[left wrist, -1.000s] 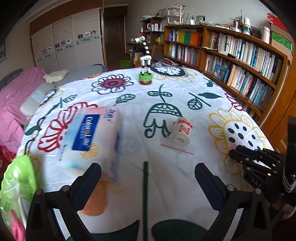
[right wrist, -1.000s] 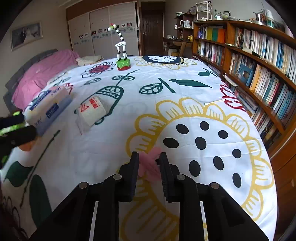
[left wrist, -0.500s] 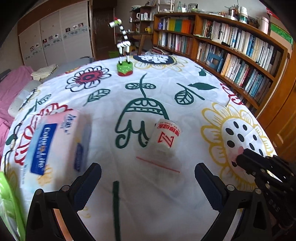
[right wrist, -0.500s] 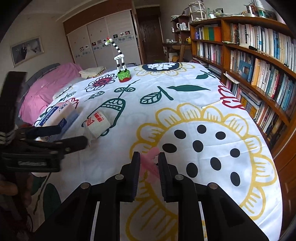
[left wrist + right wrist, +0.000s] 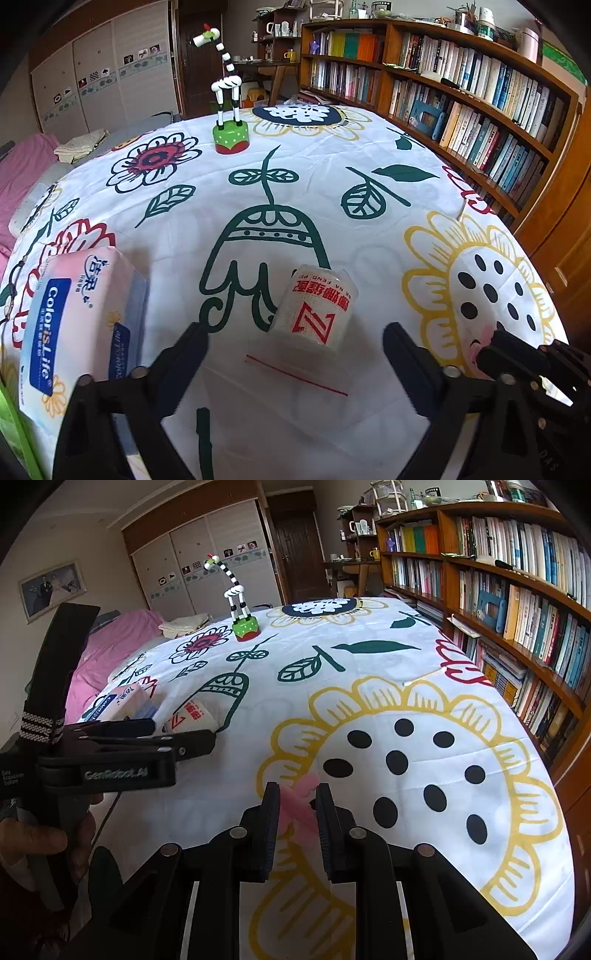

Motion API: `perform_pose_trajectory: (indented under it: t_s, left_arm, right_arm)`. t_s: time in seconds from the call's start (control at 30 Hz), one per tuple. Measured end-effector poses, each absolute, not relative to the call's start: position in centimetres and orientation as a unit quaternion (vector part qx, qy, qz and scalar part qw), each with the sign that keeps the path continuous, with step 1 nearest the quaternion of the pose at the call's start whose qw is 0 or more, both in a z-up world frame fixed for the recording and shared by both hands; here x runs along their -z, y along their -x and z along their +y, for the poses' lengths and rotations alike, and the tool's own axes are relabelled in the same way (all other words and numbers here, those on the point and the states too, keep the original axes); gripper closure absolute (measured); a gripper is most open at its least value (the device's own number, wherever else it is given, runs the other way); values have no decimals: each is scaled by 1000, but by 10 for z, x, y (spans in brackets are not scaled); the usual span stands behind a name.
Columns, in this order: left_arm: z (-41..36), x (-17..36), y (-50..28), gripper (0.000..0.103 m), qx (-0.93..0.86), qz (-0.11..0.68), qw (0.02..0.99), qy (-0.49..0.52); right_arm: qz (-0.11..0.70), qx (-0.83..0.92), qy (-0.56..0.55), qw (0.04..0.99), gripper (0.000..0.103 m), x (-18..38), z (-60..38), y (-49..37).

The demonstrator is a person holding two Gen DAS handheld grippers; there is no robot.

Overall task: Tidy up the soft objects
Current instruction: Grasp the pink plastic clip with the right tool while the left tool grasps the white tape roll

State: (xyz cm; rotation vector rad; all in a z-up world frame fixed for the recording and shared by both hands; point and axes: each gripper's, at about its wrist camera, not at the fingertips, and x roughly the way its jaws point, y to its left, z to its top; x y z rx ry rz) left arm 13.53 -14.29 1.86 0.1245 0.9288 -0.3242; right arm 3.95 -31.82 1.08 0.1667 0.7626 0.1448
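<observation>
one zebra toy (image 5: pixel 227 110) far behind bandage roll (image 5: pixel 317 306), tissue pack (image 5: pixel 74 332)

Black plastic grippers (image 5: pixel 295 805), ribbed jaws, silver screws, white lettering.

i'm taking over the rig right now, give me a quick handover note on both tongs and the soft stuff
Left tongs: open, nothing held, jaws just been closing, either side of the bagged gauze roll lying on the flowered cloth.
Right tongs: shut on a small pink soft item, low over the yellow flower print.
Tissue pack: lying left of the roll, untouched.
Toy giraffe: standing at the far end.
Done: pink item gripped.
Left: grasp the roll, then place all the soft things; no destination is visible.
</observation>
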Motion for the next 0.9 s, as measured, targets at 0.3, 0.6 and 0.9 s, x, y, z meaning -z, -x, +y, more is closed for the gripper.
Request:
perform_pose_trajectory:
  t_s: [0.3, 0.6, 0.9]
  left_arm:
    - [-143, -16, -138, 55, 172, 447, 877, -47]
    - [-138, -27, -122, 55, 165, 422, 890, -53]
    - [-134, -36, -98, 55, 156, 398, 901, -70]
  right_arm:
    - [373, -73, -81, 922, 83, -9, -315, -40]
    - [366, -67, -81, 925, 83, -14, -314, -35]
    - [357, -67, -83, 928, 83, -24, -309, -26]
